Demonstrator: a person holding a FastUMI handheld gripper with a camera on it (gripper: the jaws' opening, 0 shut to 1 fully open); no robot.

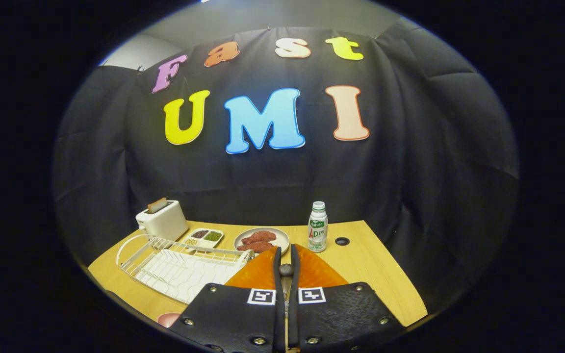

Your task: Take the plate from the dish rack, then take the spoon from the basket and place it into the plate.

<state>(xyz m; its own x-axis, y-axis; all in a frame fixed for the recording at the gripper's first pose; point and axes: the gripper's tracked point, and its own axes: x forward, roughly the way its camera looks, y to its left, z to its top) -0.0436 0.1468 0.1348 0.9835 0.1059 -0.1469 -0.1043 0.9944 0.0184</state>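
Note:
My gripper (286,255) hangs low over the wooden table (375,274), its fingers drawn close together on a small dark rounded piece (286,269), which looks like the end of the spoon. Right under the fingers lies an orange ribbed plate (319,272), showing on both sides of them. The rest of the spoon is hidden by the fingers. The white wire dish rack (179,267) stands to the left of the fingers with nothing in its slots.
Beyond the fingers are a grey dish of reddish food (262,240), a white bottle with a green label (317,227) and a cable hole (342,241). A white toaster (162,220) and a small compartment tray (204,238) stand behind the rack. A pink rim (167,319) shows near the front edge.

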